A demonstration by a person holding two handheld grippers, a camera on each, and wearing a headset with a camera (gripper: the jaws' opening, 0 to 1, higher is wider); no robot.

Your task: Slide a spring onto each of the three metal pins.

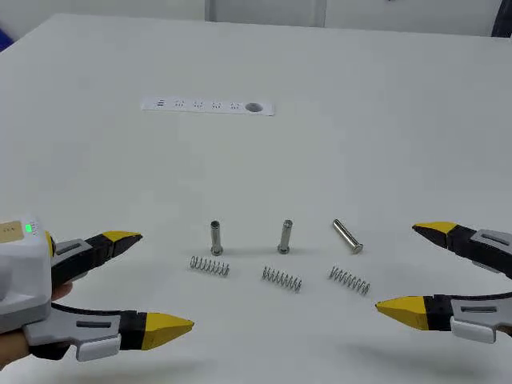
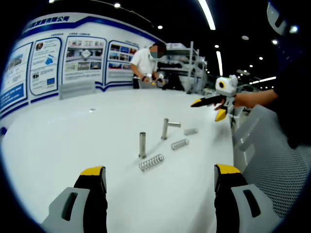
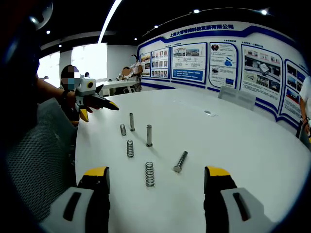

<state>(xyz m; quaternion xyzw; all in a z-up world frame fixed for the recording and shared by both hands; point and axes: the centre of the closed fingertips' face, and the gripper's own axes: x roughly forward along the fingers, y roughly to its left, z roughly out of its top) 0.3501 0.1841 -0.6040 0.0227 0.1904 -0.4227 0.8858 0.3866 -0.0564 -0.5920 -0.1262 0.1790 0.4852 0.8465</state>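
Observation:
Three metal pins sit on the white table: the left pin (image 1: 215, 238) and the middle pin (image 1: 285, 236) stand upright, the right pin (image 1: 347, 236) lies on its side. A bare spring lies just in front of each: left spring (image 1: 210, 266), middle spring (image 1: 282, 278), right spring (image 1: 349, 280). My left gripper (image 1: 154, 282) is open at the lower left, well short of the left pin (image 2: 142, 144) and spring (image 2: 151, 162). My right gripper (image 1: 404, 268) is open at the lower right, near the lying pin (image 3: 180, 161) and its spring (image 3: 149, 174). Nothing is between either pair of jaws.
A white power strip (image 1: 208, 106) lies flat farther back on the table. A mesh chair (image 2: 262, 150) stands at the table's near edge. A person (image 2: 146, 65) stands beyond the far side, in front of wall posters.

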